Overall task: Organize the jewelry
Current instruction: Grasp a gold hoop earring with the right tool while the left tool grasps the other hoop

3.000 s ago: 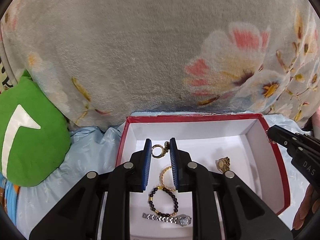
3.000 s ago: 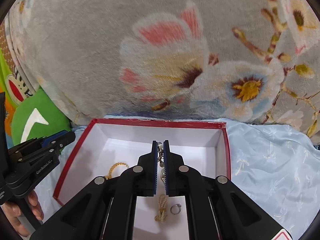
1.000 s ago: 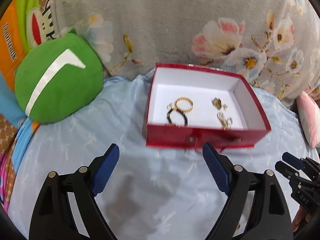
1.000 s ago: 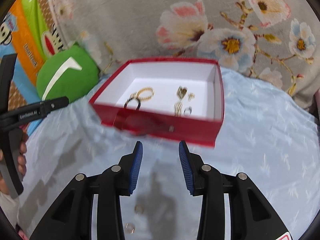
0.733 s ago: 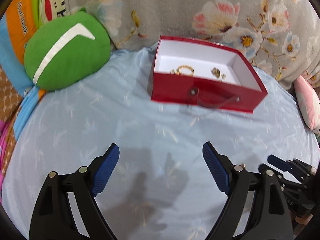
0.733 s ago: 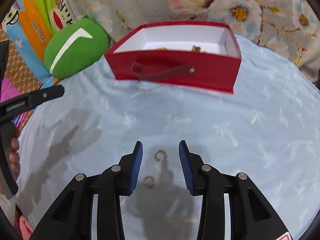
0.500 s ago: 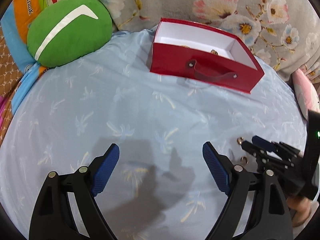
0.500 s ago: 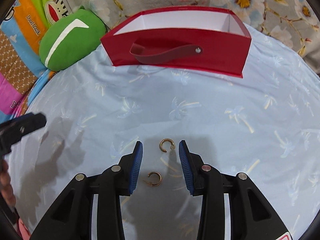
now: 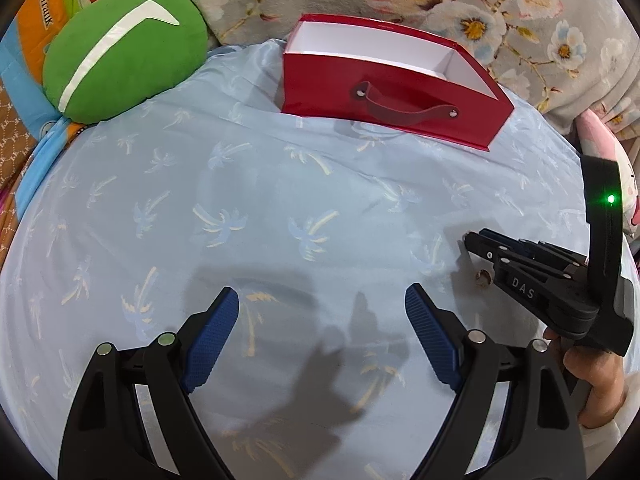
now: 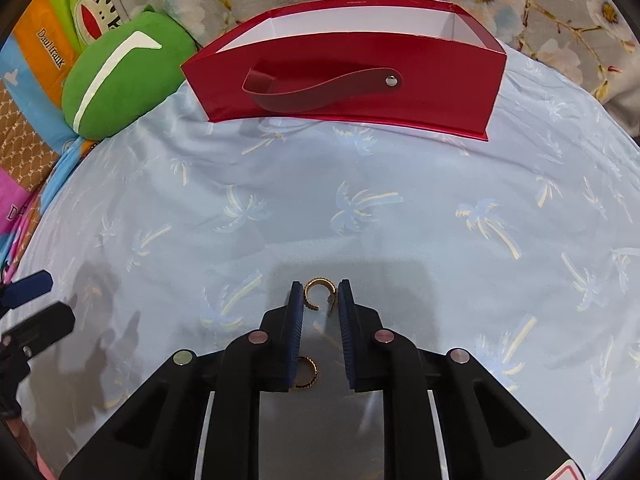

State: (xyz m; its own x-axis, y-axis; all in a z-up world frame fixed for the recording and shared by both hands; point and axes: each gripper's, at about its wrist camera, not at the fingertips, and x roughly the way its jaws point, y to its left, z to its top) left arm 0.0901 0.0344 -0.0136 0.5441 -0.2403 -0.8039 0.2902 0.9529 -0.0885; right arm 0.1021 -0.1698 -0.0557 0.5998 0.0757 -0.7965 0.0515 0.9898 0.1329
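Observation:
A red box (image 10: 344,76) with a white inside and a strap handle stands at the far side of the blue bedsheet; it also shows in the left wrist view (image 9: 392,92). Two gold C-shaped earrings lie on the sheet. One earring (image 10: 318,290) lies between the tips of my right gripper (image 10: 319,294), whose jaws are open and straddle it low on the sheet. The second earring (image 10: 306,372) lies further back between the fingers. My left gripper (image 9: 322,308) is wide open and empty above bare sheet. The right gripper (image 9: 520,264) shows in the left wrist view beside an earring (image 9: 484,278).
A green round cushion (image 9: 120,48) lies at the far left. A grey floral blanket (image 9: 460,8) rises behind the box. A pink cushion (image 9: 612,160) sits at the right edge. The left gripper's tip (image 10: 28,308) shows at the left of the right wrist view.
Both grippers have pulled back from the box and opened. The right gripper has lowered onto the sheet and narrowed around the nearer earring.

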